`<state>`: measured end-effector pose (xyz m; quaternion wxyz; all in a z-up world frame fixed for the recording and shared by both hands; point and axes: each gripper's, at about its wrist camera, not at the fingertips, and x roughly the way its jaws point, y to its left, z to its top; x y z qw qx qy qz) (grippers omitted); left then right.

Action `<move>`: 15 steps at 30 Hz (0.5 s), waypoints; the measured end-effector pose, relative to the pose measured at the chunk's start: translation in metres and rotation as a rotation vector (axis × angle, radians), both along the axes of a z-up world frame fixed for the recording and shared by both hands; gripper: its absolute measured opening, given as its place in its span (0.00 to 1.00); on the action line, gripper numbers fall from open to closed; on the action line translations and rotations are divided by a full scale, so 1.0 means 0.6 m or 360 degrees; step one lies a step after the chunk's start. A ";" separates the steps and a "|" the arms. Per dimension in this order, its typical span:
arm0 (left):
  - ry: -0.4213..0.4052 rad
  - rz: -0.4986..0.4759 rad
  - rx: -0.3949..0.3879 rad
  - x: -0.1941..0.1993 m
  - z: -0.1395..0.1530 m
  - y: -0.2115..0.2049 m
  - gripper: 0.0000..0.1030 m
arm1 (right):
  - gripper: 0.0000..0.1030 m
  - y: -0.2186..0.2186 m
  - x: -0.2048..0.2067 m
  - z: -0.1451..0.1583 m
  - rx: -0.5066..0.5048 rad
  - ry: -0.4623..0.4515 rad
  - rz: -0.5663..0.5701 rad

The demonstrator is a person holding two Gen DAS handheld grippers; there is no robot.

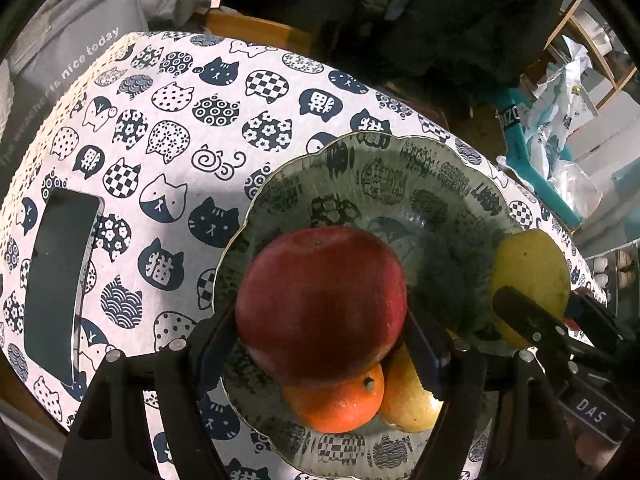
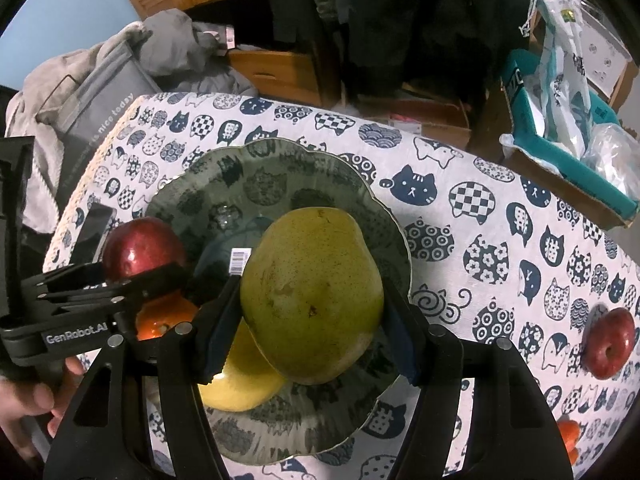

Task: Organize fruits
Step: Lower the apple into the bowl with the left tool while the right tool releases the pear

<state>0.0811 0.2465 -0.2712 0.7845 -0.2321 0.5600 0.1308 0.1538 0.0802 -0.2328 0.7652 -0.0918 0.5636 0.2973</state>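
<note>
1. Cat-print tablecloth (image 2: pixel 460 184) covers the table; a scalloped glass plate (image 2: pixel 280 152) sits on it, already holding an orange (image 1: pixel 336 404) and a yellow pear (image 2: pixel 240 384).
2. Left gripper (image 1: pixel 320 344) clamps a red apple (image 1: pixel 320 300) above the plate.
3. Right gripper (image 2: pixel 312 336) clamps a green pear (image 2: pixel 312 292) alongside.
4. Risk: both fruits lowered onto the pile could roll off the shallow rim, or the grippers could collide.
5. Another apple (image 2: pixel 610 342) waits on the cloth; a phone (image 1: pixel 56 280) lies opposite.

black tools (image 1: pixel 320 344) with silver screws, blue pads (image 2: pixel 402 344), white "genrobot.ai" lettering
</note>
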 end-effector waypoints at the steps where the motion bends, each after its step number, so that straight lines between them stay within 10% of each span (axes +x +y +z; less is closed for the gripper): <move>1: 0.0002 0.0001 0.0000 0.000 -0.001 0.001 0.76 | 0.64 0.001 0.000 -0.002 0.0000 0.0004 0.0000; 15: -0.0069 0.0000 0.0170 -0.009 0.034 0.002 0.88 | 0.65 0.033 -0.010 -0.030 -0.0063 0.0022 0.0078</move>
